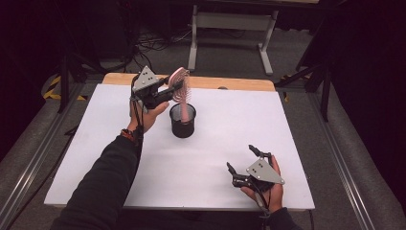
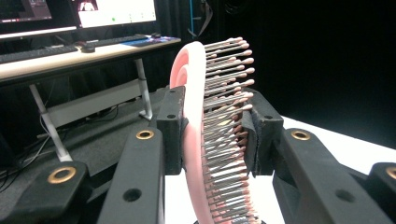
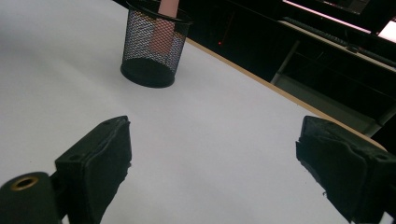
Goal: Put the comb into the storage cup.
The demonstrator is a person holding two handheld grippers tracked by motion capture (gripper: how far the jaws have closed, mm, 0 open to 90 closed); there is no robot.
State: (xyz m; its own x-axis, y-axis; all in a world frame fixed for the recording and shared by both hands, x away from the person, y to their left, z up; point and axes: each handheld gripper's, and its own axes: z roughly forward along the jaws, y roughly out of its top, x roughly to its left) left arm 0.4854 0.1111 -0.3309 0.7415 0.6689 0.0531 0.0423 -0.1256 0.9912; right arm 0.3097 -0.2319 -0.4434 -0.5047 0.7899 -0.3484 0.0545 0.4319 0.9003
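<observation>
Your right gripper [image 1: 245, 162] lies low at 5 o'clock on the white table [image 1: 230, 129], its jaws spread wide with nothing between them. At 11 o'clock, your left gripper [image 1: 173, 87] is raised, clenched on the pink brush [image 1: 180, 85]: oval head, thin metal bristles. Its handle dips into the black mesh cup [image 1: 183, 122].
</observation>
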